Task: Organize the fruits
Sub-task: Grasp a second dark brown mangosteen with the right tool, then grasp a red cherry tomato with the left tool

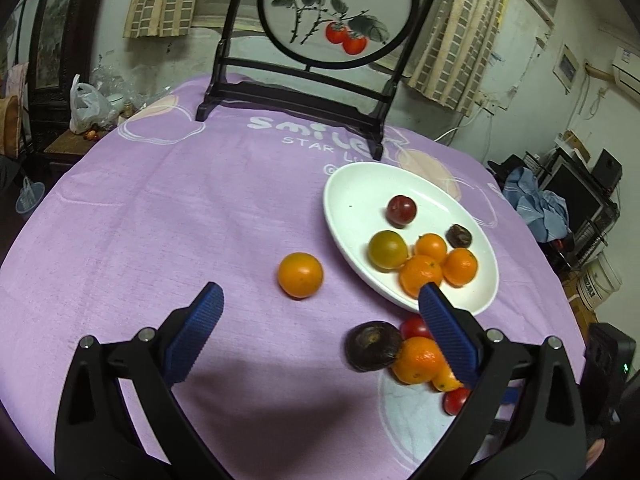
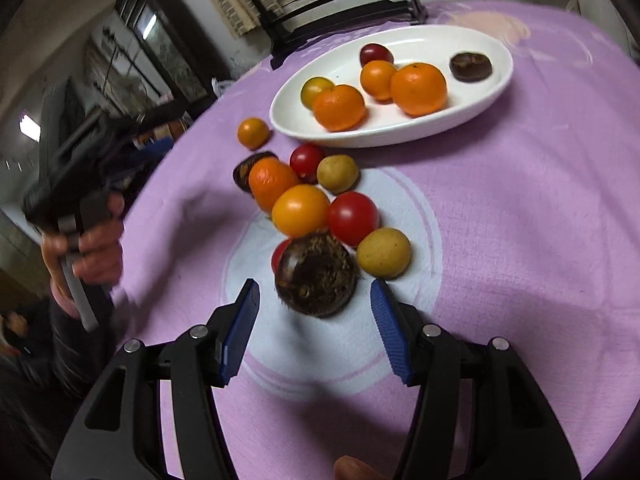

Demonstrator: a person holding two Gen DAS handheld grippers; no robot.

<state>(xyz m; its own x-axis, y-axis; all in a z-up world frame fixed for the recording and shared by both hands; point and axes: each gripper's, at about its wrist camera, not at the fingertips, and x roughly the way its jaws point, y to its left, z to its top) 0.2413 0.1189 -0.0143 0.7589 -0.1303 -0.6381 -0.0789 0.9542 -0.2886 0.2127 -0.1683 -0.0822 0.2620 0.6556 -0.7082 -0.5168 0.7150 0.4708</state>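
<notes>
A white oval plate [image 1: 348, 216] [image 2: 472, 108] on the purple cloth holds several fruits: oranges, a green-yellow tomato, a dark red one and a dark chestnut-like fruit. A lone orange [image 1: 300, 275] [image 2: 253, 133] lies left of the plate. My left gripper [image 1: 320, 296] is open and empty, just short of that orange. A loose pile of fruit [image 2: 320, 208] [image 1: 412, 354] lies in front of the plate. My right gripper [image 2: 314, 298] is open, its fingers either side of a dark brown fruit [image 2: 316, 274], not closed on it.
A black-framed painted screen [image 1: 320, 40] stands at the table's far side behind the plate. The left hand and its gripper handle [image 2: 80, 208] show at the left of the right wrist view. The table edge curves close on the right; clutter stands beyond it.
</notes>
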